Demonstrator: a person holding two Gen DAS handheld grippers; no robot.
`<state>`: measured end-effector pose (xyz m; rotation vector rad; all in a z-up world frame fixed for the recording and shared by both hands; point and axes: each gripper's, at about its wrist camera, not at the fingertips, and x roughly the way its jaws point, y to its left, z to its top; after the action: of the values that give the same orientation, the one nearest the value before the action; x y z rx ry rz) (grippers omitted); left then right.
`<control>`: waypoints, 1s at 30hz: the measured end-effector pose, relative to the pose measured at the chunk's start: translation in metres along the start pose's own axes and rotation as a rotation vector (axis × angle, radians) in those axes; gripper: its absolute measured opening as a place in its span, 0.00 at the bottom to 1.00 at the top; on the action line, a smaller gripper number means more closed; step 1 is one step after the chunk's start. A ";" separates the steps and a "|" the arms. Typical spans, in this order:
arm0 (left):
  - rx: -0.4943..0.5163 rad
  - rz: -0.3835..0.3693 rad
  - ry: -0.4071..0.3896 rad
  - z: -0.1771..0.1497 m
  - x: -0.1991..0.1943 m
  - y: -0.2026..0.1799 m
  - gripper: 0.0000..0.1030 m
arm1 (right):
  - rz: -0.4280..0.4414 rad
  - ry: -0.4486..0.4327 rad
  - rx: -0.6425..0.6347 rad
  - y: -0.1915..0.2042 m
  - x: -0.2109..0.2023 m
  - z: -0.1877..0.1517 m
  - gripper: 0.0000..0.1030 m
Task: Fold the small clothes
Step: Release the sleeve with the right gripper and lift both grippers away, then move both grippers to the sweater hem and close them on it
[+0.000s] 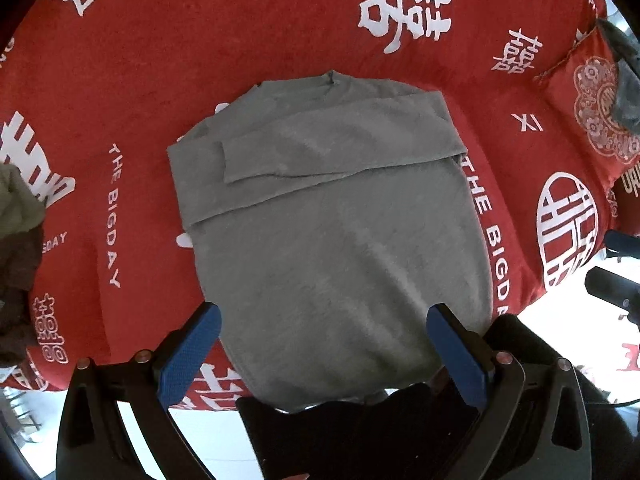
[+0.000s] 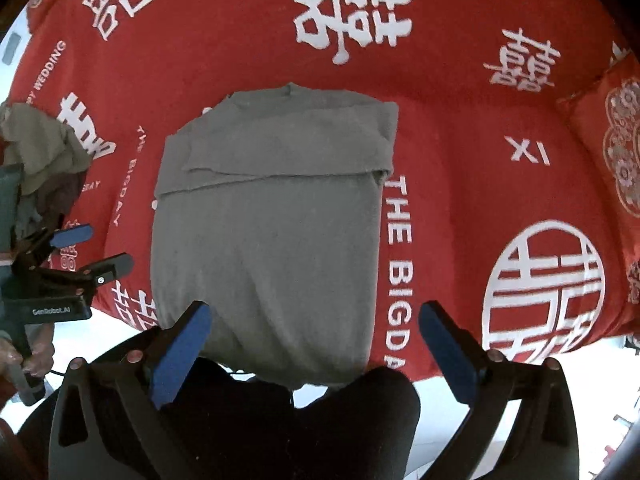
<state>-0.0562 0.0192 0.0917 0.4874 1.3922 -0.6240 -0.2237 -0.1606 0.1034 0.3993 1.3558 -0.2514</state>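
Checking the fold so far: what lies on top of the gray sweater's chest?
Both sleeves lie folded across the gray sweater near its collar, right sleeve uppermost. Anything beneath them is covered.

A home bedroom: a bed under a red wedding bedspread [image 1: 240, 60] with matching pillow [image 1: 588, 92].

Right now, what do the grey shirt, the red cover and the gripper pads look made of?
Grey shirt: soft matte knit, probably cotton jersey; it drapes and creases gently.
Red cover: matte, slightly napped woven or brushed fabric with white printed characters; the fibre can't be told.
Pads on the left gripper: blue, finely textured, likely rubber or grippy plastic, on black rigid fingers.
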 end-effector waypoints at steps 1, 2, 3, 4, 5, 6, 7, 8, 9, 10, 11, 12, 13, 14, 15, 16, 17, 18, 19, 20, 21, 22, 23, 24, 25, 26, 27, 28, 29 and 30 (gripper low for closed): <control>0.002 -0.001 -0.014 -0.001 -0.003 0.001 1.00 | -0.003 0.002 0.014 0.000 -0.001 -0.001 1.00; 0.008 -0.005 -0.036 -0.001 -0.007 0.001 1.00 | -0.004 -0.003 0.024 0.000 -0.004 -0.001 1.00; 0.018 -0.011 -0.056 -0.001 -0.010 0.002 1.00 | -0.006 -0.011 0.035 0.001 -0.007 -0.002 1.00; 0.024 -0.016 -0.064 -0.001 -0.011 0.002 1.00 | -0.015 -0.021 0.048 0.001 -0.010 -0.003 1.00; 0.027 -0.028 -0.066 -0.001 -0.009 0.004 1.00 | -0.022 -0.023 0.055 0.002 -0.011 -0.004 1.00; 0.027 -0.036 -0.060 -0.001 -0.006 0.005 1.00 | -0.036 -0.024 0.066 0.002 -0.012 -0.006 1.00; 0.025 -0.045 -0.049 -0.001 -0.003 0.007 1.00 | -0.044 -0.024 0.073 0.003 -0.013 -0.008 1.00; 0.027 -0.066 -0.028 -0.002 0.001 0.009 1.00 | -0.048 -0.023 0.082 0.004 -0.013 -0.010 1.00; 0.023 -0.077 -0.025 -0.003 0.002 0.010 1.00 | -0.047 -0.020 0.093 0.005 -0.014 -0.013 1.00; 0.014 -0.088 -0.034 -0.005 0.000 0.013 1.00 | -0.043 -0.016 0.106 0.005 -0.014 -0.017 1.00; 0.010 -0.090 -0.040 -0.006 -0.001 0.013 1.00 | -0.036 -0.013 0.117 0.005 -0.014 -0.021 1.00; 0.010 -0.090 -0.047 -0.008 -0.003 0.014 1.00 | -0.026 -0.008 0.129 0.005 -0.013 -0.025 1.00; 0.010 -0.086 -0.053 -0.010 -0.004 0.015 1.00 | -0.019 -0.007 0.137 0.005 -0.012 -0.028 1.00; 0.003 -0.081 -0.062 -0.012 -0.006 0.016 1.00 | -0.011 -0.005 0.145 0.004 -0.012 -0.030 1.00; -0.007 -0.080 -0.066 -0.013 -0.008 0.017 1.00 | -0.003 -0.002 0.151 0.004 -0.011 -0.031 1.00; -0.021 -0.083 -0.071 -0.015 -0.009 0.019 1.00 | 0.006 -0.002 0.157 0.003 -0.011 -0.031 1.00; -0.040 -0.093 -0.080 -0.018 -0.011 0.020 1.00 | 0.019 -0.005 0.161 0.002 -0.011 -0.031 1.00; -0.051 -0.096 -0.085 -0.020 -0.012 0.021 1.00 | 0.034 -0.010 0.163 0.002 -0.012 -0.031 1.00; -0.059 -0.095 -0.088 -0.023 -0.012 0.022 1.00 | 0.075 -0.029 0.171 0.000 -0.013 -0.030 1.00; -0.073 -0.085 -0.087 -0.027 -0.011 0.022 1.00 | 0.112 -0.046 0.179 -0.002 -0.015 -0.030 1.00; -0.084 -0.075 -0.087 -0.031 -0.011 0.022 1.00 | 0.162 -0.066 0.191 -0.005 -0.017 -0.030 1.00; -0.090 -0.069 -0.088 -0.034 -0.011 0.022 1.00 | 0.211 -0.084 0.204 -0.008 -0.017 -0.032 1.00; -0.107 -0.054 -0.090 -0.040 -0.010 0.023 1.00 | 0.246 -0.093 0.209 -0.010 -0.016 -0.033 1.00; -0.118 -0.045 -0.089 -0.045 -0.010 0.023 1.00 | 0.278 -0.096 0.205 -0.012 -0.015 -0.034 1.00; -0.128 -0.037 -0.084 -0.049 -0.008 0.023 1.00 | 0.303 -0.084 0.195 -0.013 -0.011 -0.036 1.00; -0.142 -0.033 -0.074 -0.055 -0.006 0.023 1.00 | 0.311 -0.069 0.186 -0.013 -0.008 -0.039 1.00; -0.162 -0.037 -0.058 -0.061 -0.002 0.023 1.00 | 0.311 -0.055 0.175 -0.014 -0.006 -0.042 1.00; -0.185 -0.050 -0.045 -0.067 0.001 0.022 1.00 | 0.300 -0.049 0.162 -0.016 -0.006 -0.047 1.00; -0.195 -0.061 -0.040 -0.071 0.002 0.020 1.00 | 0.286 -0.056 0.155 -0.019 -0.008 -0.052 1.00; -0.212 -0.071 -0.036 -0.076 0.005 0.018 1.00 | 0.275 -0.060 0.154 -0.023 -0.010 -0.056 1.00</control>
<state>-0.1012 0.0818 0.0767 0.2573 1.4278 -0.5324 -0.2845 -0.1585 0.1008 0.6959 1.2100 -0.1387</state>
